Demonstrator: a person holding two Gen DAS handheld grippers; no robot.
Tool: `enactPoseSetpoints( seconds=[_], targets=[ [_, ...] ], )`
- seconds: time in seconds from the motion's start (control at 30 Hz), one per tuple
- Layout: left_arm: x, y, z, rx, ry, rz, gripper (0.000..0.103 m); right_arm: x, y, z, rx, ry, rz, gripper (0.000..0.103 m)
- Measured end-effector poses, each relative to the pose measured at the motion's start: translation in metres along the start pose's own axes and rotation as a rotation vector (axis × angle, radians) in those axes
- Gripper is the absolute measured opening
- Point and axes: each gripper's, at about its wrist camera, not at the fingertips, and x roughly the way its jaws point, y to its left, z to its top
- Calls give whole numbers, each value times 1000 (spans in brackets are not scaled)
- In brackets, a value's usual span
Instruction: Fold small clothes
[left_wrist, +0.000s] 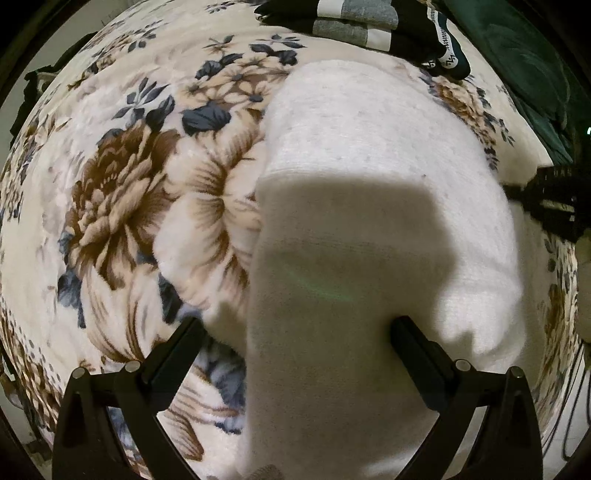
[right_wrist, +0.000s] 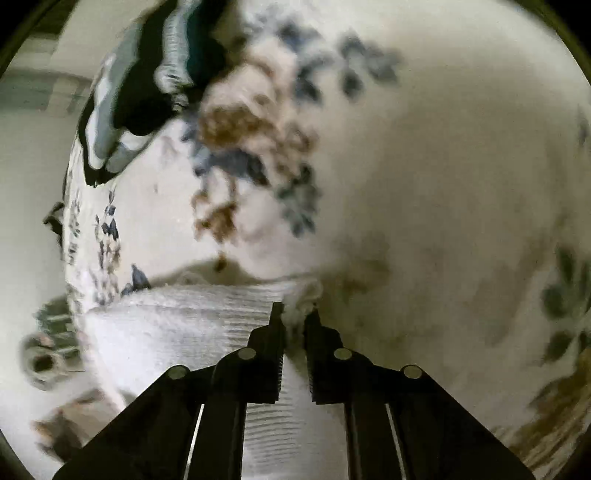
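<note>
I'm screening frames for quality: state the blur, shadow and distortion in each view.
Left wrist: sharp, strong fisheye bulge; a hard-edged shadow lies across the white garment, with a faint green flare in it. Right wrist: floral blanket smeared by motion blur, while the right gripper and the white ribbed cloth stay crisp.

Surface is covered by a cream floral blanket (left_wrist: 122, 206), brown and blue blooms. A white sock (left_wrist: 369, 221) is laid flat on it; folded black-grey-white clothes (left_wrist: 362, 26) are stacked at the far edge.
</note>
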Motion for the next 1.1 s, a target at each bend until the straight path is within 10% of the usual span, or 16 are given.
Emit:
enactPoseSetpoints(
  seconds=[0.1,0.3,0.43,0.53,0.83,0.9,1.1],
  targets=[
    [3,1,4,-4,-3,-29,103,-17,11,14,-4,-160,-102,8],
    [0,-7,8,-8,0,-34,103,1,28,25,-107,12,-154,11],
    [-13,1,15,-28,-26,-64,103,-31,1,1,-13,115,-6,54],
    [-24,8,11,-64,-60,-81,103,-53,-24,-38,54,138,21,56],
    [-40,46,-5,-195,-71,-64,103,-18,-51,-138,179,254,59,54],
    [-40,55,-9,-225,-59,-57,103,-13,-41,-143,138,219,27,17],
    [-42,61,-12,-268,-47,-88,103,-64,-23,-162,42,47,-110,11]
  ],
)
